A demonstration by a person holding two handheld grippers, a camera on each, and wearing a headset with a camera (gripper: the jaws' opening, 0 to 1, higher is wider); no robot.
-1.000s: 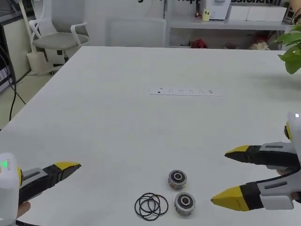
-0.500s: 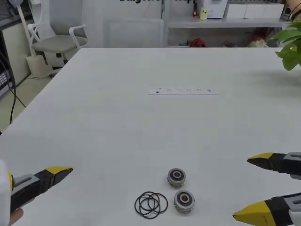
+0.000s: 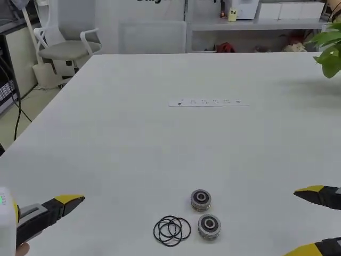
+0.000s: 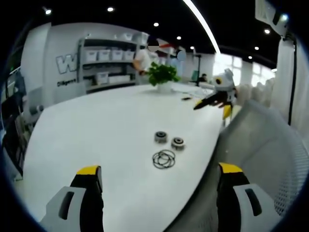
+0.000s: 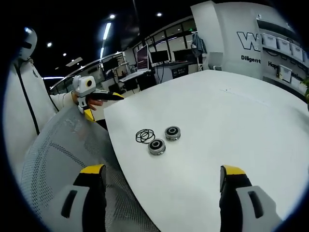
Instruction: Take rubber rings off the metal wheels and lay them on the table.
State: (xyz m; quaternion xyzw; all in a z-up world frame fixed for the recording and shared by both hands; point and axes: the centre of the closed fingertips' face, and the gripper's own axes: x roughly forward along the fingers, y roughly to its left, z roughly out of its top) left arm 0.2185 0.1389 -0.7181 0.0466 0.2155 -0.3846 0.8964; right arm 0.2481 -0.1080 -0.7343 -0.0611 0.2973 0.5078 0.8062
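Left gripper [image 4: 159, 170] and right gripper [image 5: 161, 169] gape wide, holding nothing; rubber rings [image 4: 163, 158] and metal wheels [image 4: 178, 142] lie beyond their fingertips, untouched.

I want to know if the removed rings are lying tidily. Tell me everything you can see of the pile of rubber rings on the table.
The pile of rubber rings is a small cluster of thin black loops that look like slim rubber. They lie flat and overlap one another on the white table, near its front edge. There are several, but the exact count is hard to tell. In the head view they sit just left of the nearer metal wheel, with a slim gap between. Only the table touches them.
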